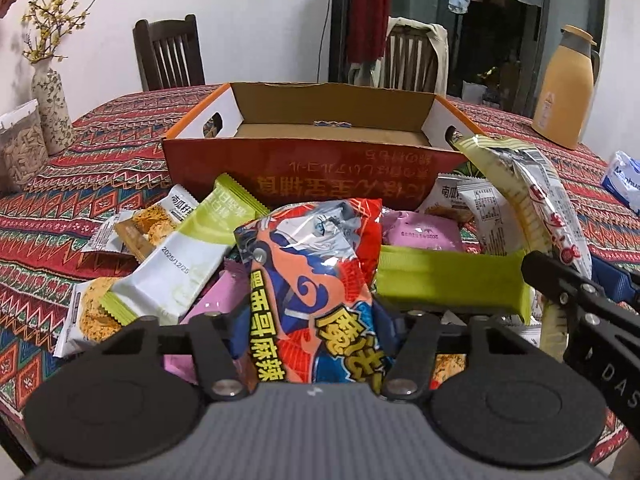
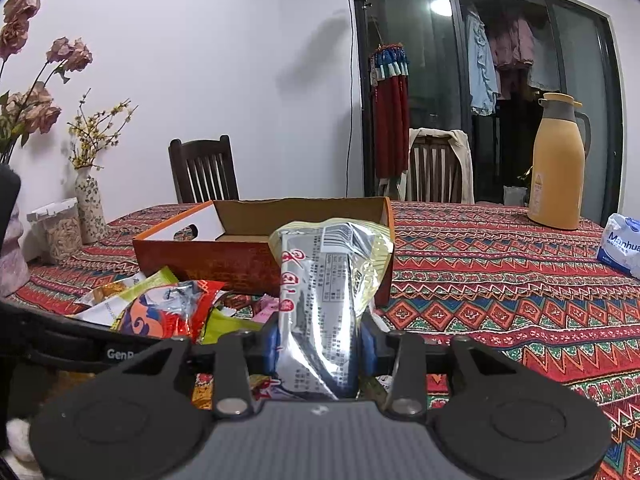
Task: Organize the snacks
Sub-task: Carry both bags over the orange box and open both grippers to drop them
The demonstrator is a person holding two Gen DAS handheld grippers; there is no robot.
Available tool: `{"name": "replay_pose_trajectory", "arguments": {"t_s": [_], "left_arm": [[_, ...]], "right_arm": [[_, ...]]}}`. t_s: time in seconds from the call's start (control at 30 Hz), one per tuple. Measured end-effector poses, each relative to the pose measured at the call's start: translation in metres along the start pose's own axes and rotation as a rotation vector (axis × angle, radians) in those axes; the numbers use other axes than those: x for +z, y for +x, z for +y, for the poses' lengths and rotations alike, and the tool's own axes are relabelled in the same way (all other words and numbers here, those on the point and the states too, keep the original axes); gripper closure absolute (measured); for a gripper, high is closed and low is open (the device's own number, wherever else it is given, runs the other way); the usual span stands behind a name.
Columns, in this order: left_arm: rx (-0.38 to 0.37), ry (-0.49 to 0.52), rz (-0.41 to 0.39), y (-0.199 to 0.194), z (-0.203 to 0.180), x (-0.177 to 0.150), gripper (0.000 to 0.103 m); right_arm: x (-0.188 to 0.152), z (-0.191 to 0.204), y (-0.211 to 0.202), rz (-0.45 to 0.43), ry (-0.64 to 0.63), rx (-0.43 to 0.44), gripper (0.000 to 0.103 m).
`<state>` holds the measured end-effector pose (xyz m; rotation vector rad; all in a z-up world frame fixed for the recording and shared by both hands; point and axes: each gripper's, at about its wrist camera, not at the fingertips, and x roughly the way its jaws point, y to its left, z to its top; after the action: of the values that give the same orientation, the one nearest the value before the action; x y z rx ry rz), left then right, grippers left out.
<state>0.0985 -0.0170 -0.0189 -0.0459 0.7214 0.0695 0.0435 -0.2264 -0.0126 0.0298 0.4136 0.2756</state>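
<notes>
"Manhua" on white pack

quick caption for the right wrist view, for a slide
Right gripper shut on a silver-and-yellow snack packet, held before the open cardboard box.

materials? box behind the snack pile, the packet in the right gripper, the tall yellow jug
Box: corrugated cardboard, raw brown inside, printed matte red outside.
Packet in the right gripper: thin foil-look plastic film, glossy, creased, bright glare.
Jug: probably plastic shell, smooth satin yellow, grey lid; could be coated metal.
</notes>
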Motion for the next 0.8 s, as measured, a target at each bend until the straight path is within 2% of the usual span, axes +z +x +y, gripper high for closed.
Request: {"name": "replay_pose_trajectory", "arguments": {"t_s": [0.23,0.4,0.8], "left_arm": [[-0.042,0.005,-0.010,-0.009,0.009,0.005,0.047],[-0.074,0.022,-0.072,-0.027,0.014,0.019,0.046],[-0.073,0.018,-0.263,-0.038,0.033,0.104,0.046]], "right_arm": [[0.003,0.003,0.000,-0.009,0.003,-0.007,0.065],[0.016,0.006,0.003,-0.035,0.000,-0.008,0.065],[0.080,0.023,0.048,-0.074,-0.009,-0.013,0.065]]}}
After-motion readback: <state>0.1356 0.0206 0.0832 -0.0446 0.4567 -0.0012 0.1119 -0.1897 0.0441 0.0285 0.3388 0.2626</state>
